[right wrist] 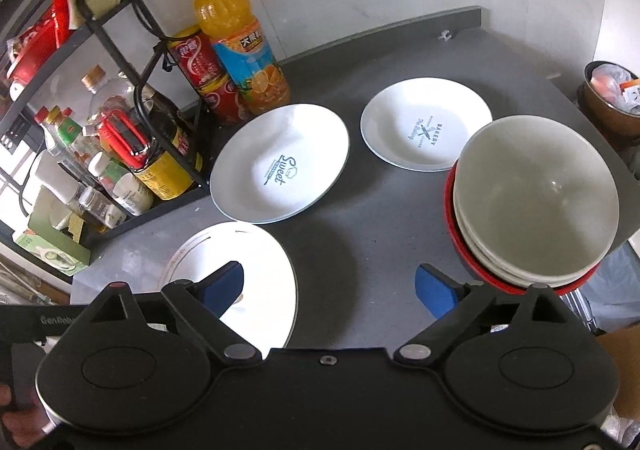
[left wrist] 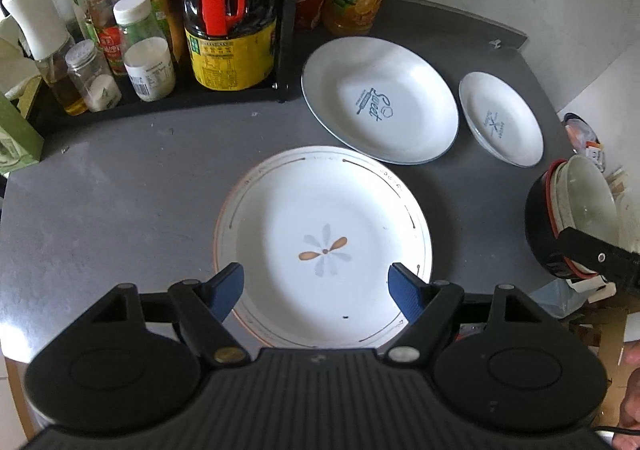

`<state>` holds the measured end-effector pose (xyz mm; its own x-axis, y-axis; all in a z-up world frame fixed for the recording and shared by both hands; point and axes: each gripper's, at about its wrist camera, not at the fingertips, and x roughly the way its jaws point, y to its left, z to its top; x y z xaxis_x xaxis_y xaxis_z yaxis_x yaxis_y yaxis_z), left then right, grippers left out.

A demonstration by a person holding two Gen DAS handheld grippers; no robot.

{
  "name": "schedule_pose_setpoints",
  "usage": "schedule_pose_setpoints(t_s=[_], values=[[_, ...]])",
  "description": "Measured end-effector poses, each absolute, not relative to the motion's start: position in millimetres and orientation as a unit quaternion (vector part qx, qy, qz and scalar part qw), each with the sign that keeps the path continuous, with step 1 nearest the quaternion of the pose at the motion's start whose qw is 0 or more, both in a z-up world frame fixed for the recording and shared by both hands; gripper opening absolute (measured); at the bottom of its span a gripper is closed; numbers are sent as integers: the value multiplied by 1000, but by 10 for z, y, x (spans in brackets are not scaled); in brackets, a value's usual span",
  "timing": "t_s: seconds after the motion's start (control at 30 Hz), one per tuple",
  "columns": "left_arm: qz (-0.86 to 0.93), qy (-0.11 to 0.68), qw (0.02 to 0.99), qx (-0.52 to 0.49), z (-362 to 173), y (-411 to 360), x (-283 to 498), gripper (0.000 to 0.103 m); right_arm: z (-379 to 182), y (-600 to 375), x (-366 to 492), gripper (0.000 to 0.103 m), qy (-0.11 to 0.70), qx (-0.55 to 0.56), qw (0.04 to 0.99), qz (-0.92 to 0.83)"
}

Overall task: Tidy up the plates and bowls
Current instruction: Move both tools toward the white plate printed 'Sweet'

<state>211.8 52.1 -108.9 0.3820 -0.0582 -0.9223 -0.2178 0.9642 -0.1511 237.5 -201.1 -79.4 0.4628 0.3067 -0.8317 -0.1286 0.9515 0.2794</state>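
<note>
Left fingers (left wrist: 228,282) spread over flower plate (left wrist: 324,218), not touching.

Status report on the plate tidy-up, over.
Left tongs open over flower plate. Right tongs open, empty, beside stacked bowls. Sweet plate, bakery plate unstacked. Nothing in the way.

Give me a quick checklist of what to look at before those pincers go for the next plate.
1. Left gripper open wide enough for a rim: ok, jaws apart and empty above the flower plate.
2. Right gripper free: ok, open, holding nothing.
3. Plates lying flat and apart: ok for the Sweet plate and the Bakery plate.
4. Bowl stack steady: cannot tell; it sits near the table edge.
5. Room beside the bottle rack: ok, bare table between it and the plates.
</note>
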Motion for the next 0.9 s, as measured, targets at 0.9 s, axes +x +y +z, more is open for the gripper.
schedule_pose_setpoints(t_s=[0.9], values=[[-2, 528, 844, -93, -939, 999, 2116, 78, -755, -1609, 2198, 101, 481, 18, 865, 141]])
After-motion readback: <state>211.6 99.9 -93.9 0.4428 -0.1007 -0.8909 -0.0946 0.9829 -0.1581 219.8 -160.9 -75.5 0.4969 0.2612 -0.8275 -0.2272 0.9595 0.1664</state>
